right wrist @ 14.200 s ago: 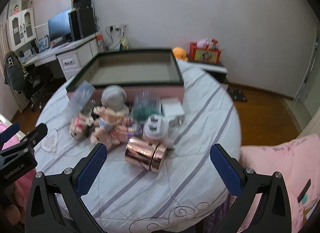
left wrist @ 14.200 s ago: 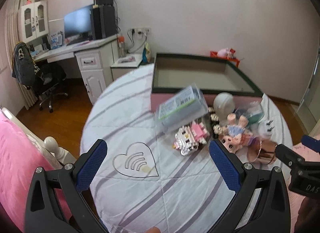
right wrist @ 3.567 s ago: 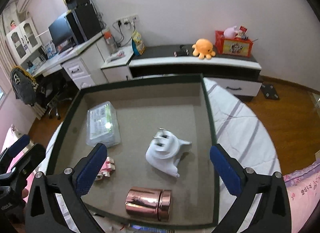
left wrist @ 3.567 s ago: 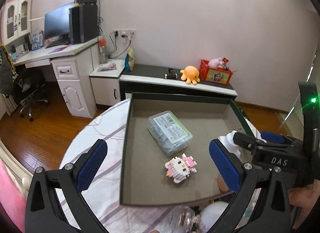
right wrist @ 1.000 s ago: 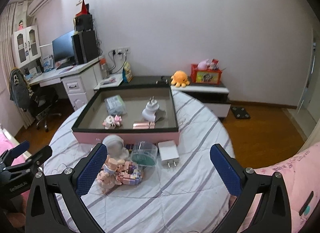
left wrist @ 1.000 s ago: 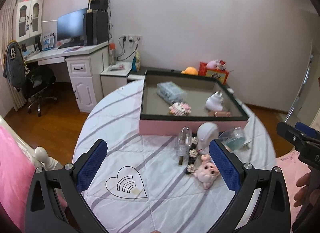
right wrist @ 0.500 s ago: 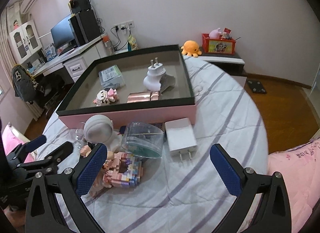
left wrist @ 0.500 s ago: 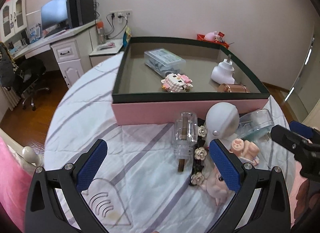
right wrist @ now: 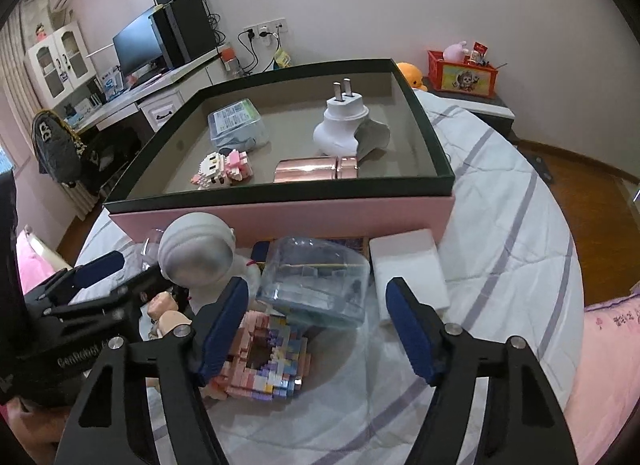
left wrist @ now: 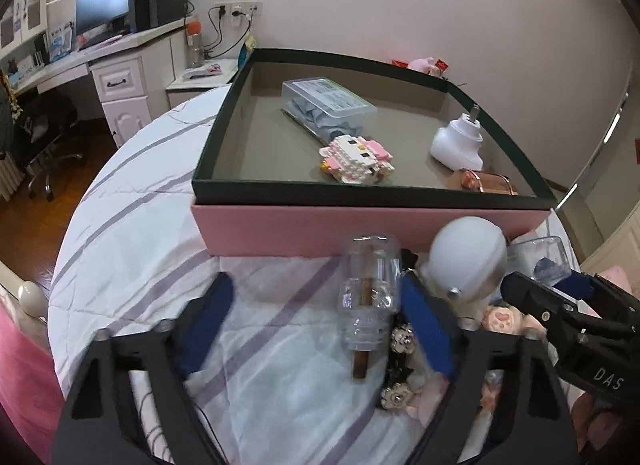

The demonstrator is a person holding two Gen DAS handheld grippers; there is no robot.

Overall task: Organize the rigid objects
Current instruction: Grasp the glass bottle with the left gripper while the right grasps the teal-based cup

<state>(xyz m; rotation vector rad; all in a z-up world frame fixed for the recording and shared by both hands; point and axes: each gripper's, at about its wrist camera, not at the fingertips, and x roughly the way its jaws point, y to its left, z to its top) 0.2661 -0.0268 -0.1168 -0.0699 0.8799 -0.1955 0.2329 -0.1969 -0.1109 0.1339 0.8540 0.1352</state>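
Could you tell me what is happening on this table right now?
A person holding two grippers is sorting small items into the box. A clear case, block toy, white plug and copper tin already lie inside. The left gripper, open, reaches around the clear bottle; the right gripper, open, hovers by the clear round container. Neither holds anything.

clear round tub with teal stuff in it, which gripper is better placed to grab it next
Right. The right gripper is open with the clear tub between its fingers; the left gripper frames the clear bottle instead.
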